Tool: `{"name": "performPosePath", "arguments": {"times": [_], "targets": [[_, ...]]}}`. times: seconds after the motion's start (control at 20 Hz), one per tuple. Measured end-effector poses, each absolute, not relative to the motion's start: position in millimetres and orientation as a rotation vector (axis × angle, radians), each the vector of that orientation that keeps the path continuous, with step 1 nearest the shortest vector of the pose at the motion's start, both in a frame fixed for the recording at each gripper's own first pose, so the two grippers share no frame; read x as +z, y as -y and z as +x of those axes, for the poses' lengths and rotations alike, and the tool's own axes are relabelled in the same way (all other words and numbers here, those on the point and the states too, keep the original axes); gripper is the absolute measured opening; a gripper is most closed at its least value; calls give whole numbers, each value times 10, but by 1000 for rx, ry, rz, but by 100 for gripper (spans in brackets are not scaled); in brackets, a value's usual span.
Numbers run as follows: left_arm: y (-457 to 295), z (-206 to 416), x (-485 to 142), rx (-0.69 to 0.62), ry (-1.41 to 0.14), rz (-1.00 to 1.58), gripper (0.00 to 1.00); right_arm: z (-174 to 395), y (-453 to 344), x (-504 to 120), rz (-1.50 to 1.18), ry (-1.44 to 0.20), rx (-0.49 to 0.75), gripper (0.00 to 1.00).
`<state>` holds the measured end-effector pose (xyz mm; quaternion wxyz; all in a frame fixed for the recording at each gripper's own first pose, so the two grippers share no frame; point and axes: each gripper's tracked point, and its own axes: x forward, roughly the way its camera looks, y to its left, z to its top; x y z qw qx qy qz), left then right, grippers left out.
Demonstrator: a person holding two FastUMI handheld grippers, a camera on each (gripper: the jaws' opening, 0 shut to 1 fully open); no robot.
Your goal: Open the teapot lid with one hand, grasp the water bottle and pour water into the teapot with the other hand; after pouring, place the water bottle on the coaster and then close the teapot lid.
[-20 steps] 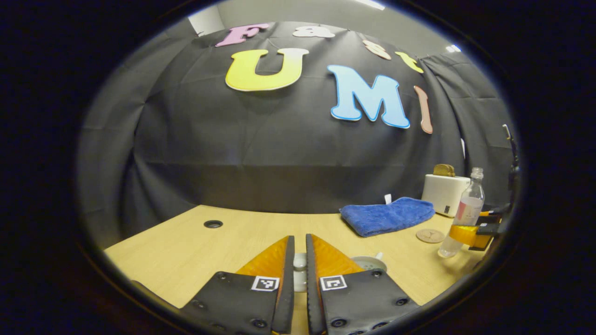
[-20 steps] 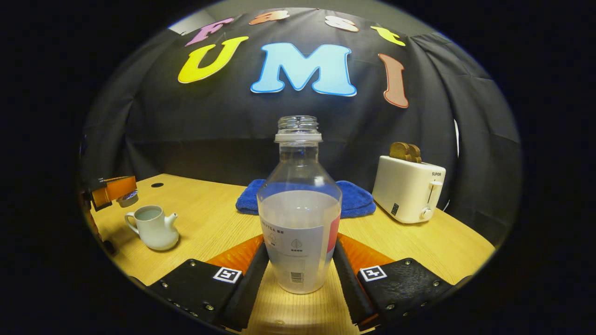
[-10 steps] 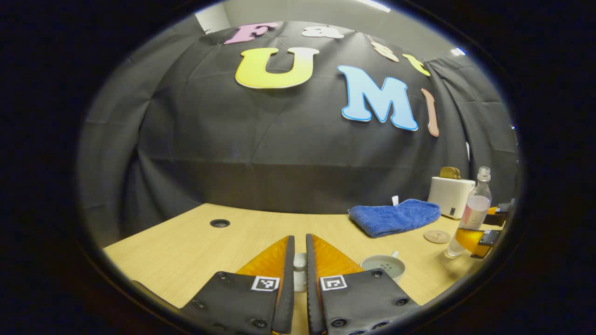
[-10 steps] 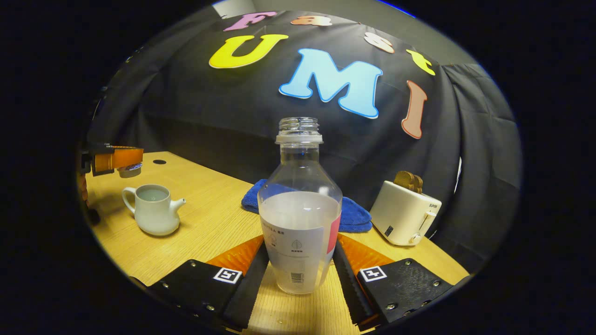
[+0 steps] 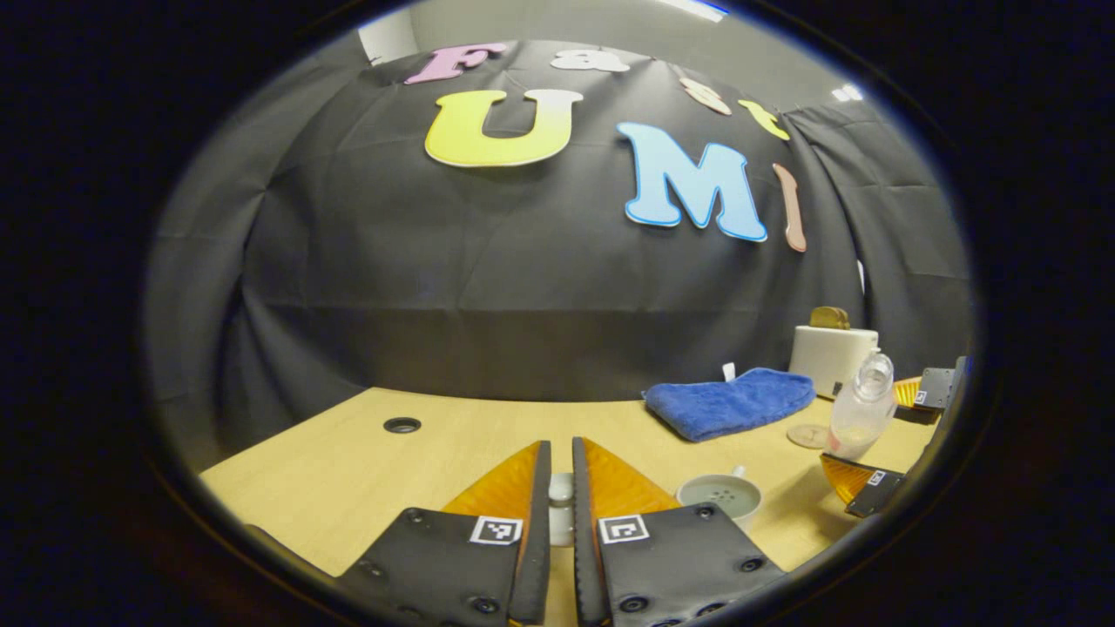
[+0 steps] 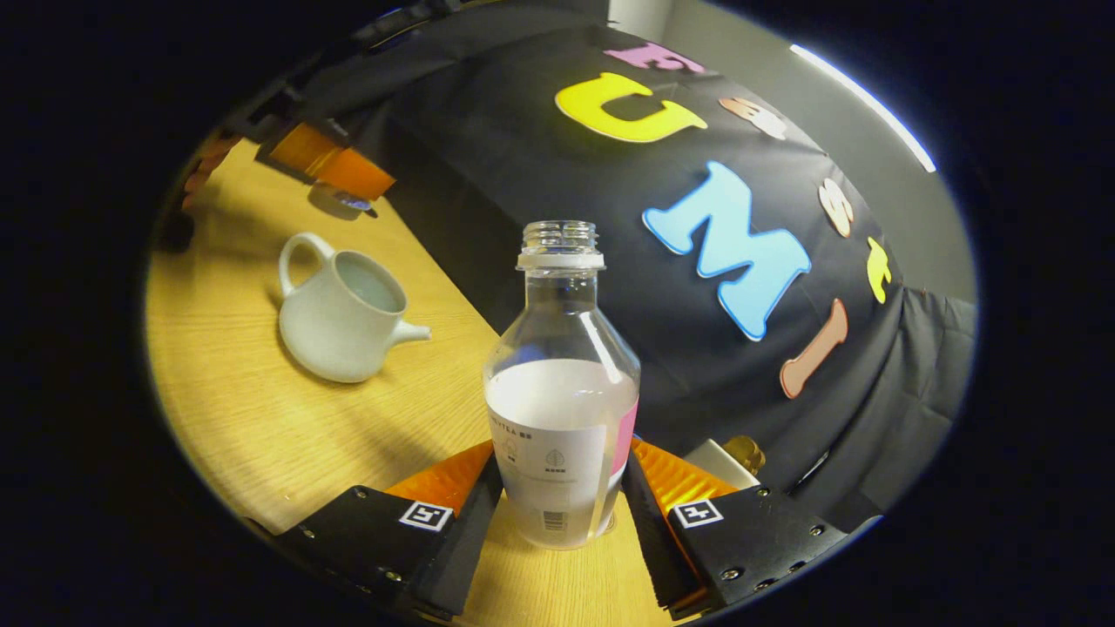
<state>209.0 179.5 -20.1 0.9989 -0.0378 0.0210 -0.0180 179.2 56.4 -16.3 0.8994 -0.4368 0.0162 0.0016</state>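
Bottle grip: right gripper (image 6: 562, 514) clamped on the lower body of the water bottle (image 6: 562, 409), a finger pressed to each side; cap off, mouth open, about half full.
Bottle axis: in line with the right gripper's fingers, neck pointing away from the hand; tilted over toward the teapot, judging by the slanted table (image 6: 226, 383) in the right gripper view and the leaning bottle in the left gripper view.
Teapot place: teapot (image 6: 344, 309) standing on the table, up and to the left of the bottle neck in the right gripper view, well apart from it; handle on the far side from the bottle, spout on the near side, opening bare.
Lid hold: left gripper (image 5: 561, 501) narrowed onto the knob of the teapot lid (image 5: 561, 492), lifted off and kept beside the pot.
Deciding relation: bottle mouth short of the pot's opening and off to its spout side; likely need is to carry the neck over the opening, then tip further.
Nearer hand: right, already loaded.
Coaster: coaster (image 5: 807, 434) near the table's far right edge, just beside the blue towel (image 5: 727, 401), unoccupied.
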Motion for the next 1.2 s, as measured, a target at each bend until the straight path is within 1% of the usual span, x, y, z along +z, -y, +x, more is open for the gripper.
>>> {"name": "performPosePath", "arguments": {"times": [0.1,0.2,0.25,0.4,0.45,0.75,0.9,1.2], "targets": [[-1846,2074,-175,-43,-30,-111,21,1824,-605,-221,-939,-43,21,77],[-1883,2076,-171,-47,-29,-145,18,1893,-621,-174,-994,-39,19,77],[-1895,2083,-164,-46,-28,-157,20,1914,-619,-169,-1018,-37,22,77],[-1916,2084,-171,-51,-24,-174,16,1990,-625,-98,-1100,-41,28,77],[-1924,2077,-160,-52,-23,-176,20,2013,-629,-65,-1139,-42,28,77],[-1953,2067,-144,-60,-15,-201,20,2124,-706,92,-1381,-6,38,77],[-1984,2063,-143,-62,-13,-217,20,2185,-706,69,-1461,-9,50,77],[-1974,2069,-151,-64,-12,-221,20,2136,-762,11,-1629,15,55,77]]}}
